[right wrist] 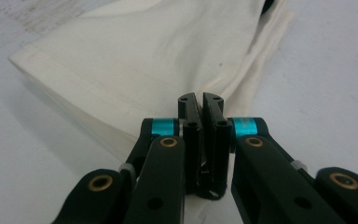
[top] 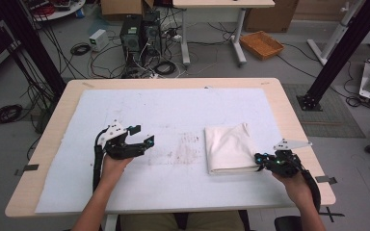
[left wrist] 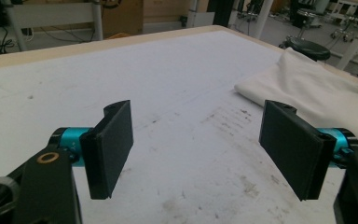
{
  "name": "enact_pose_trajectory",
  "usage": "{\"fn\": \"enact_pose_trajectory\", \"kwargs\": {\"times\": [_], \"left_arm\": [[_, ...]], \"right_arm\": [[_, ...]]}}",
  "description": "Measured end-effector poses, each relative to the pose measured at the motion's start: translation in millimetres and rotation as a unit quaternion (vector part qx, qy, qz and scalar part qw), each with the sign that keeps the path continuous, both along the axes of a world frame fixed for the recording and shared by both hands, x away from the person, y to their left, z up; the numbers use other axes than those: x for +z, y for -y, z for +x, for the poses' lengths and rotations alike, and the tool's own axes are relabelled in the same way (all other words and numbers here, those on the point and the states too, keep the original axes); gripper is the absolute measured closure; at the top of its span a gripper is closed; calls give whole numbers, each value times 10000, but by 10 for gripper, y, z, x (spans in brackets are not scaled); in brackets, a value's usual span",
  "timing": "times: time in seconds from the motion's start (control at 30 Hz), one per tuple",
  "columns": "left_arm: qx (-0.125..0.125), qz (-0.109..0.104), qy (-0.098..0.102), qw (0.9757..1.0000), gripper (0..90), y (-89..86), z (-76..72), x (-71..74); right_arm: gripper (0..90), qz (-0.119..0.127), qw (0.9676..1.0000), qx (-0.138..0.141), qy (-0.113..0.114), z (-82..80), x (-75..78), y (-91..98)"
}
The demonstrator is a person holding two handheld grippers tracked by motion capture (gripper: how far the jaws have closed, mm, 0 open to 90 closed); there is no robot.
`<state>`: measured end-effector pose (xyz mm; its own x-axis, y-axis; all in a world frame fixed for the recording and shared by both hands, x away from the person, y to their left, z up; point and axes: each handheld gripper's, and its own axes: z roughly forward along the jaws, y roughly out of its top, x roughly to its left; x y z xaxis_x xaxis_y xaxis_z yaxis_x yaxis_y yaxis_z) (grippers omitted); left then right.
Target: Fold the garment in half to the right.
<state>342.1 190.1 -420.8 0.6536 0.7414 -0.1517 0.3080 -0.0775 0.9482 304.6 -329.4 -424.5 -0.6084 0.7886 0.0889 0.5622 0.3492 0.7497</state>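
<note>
The right gripper (top: 261,159) has its jaws pressed together, nearly pad to pad, at the near right corner of the folded white cloth (top: 229,147). In the right gripper view the gripper (right wrist: 202,105) sits over the cloth's (right wrist: 135,60) edge, with a thin layer of the fabric seemingly caught between the pads, though the pinch itself is largely hidden by the jaws.

The left gripper (top: 143,136) has its jaws spread wide and holds nothing; it hovers above the white mat (top: 173,106), well apart from the cloth, which lies toward its 3 o'clock in the high view. In the left gripper view the gripper (left wrist: 200,149) frames bare, scuffed mat (left wrist: 121,70), with the cloth (left wrist: 307,88) at about 2 o'clock.

The cloth is off-white, folded into a roughly square stack with hemmed edges showing, lying flat on the mat at the right-hand half of the desk (top: 289,110), its near edge slightly bunched by the right gripper.
</note>
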Motion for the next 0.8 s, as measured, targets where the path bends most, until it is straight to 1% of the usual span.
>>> {"fn": "enact_pose_trajectory", "kwargs": {"times": [0.1,0.17,0.2,0.27,0.3,0.33,0.37,0.4,0.43,0.47,0.53,0.57,0.6,0.63,0.67,0.7,0.73,0.77,0.8], "left_arm": [[74,-52,1,10000,259,-56,-17,-6],[103,-51,2,9999,259,-68,-29,-13],[104,-41,-4,9999,259,-72,-32,-16],[118,-37,-6,9999,260,-78,-33,-21],[119,-25,-8,9999,259,-82,-31,-19],[121,-30,-1,9999,259,-81,-28,-20],[124,-34,-6,9999,259,-78,-27,-21],[128,-41,-7,9999,259,-74,-24,-24],[123,-19,-14,9999,259,-72,-23,-24],[121,-8,-18,9999,259,-68,-22,-26],[118,-7,-11,9999,259,-67,-21,-27],[120,-7,-7,9999,259,-71,-21,-25],[140,-33,0,9999,260,-71,-21,-26],[137,-30,-7,9999,259,-78,-24,-24],[146,-37,-6,9999,259,-84,-25,-22],[139,-51,-7,9999,259,-88,-27,-21],[132,-36,-1,9999,259,-95,-30,-19],[129,-42,5,9999,259,-97,-29,-21],[129,-47,-9,9999,259,-99,-28,-24]], "right_arm": [[872,-185,9997,-178,-34,-37,27,38],[871,-406,9985,-300,-233,-35,-2,45],[870,-396,9979,-288,-430,-27,-23,53],[846,-327,9973,-284,-600,-28,-17,74],[806,-283,9966,-280,-724,-28,5,85],[741,-258,9969,-296,-682,-31,38,90],[675,-217,9977,-373,-517,-40,83,93],[620,-148,9985,-415,-323,-39,127,95],[587,-92,9990,-431,-57,-29,167,94],[592,-34,9988,-457,185,-15,199,82],[599,-25,9971,-476,598,62,237,23],[622,-55,9964,-460,707,130,251,-20],[621,-75,9958,-456,787,214,263,-66],[617,-24,9957,-453,811,302,279,-114],[604,122,9958,-433,794,386,296,-149],[575,155,9962,-518,687,454,330,-179],[570,140,9967,-625,495,506,372,-199],[570,173,9964,-736,372,532,425,-201],[581,246,9953,-800,481,539,466,-199]]}}
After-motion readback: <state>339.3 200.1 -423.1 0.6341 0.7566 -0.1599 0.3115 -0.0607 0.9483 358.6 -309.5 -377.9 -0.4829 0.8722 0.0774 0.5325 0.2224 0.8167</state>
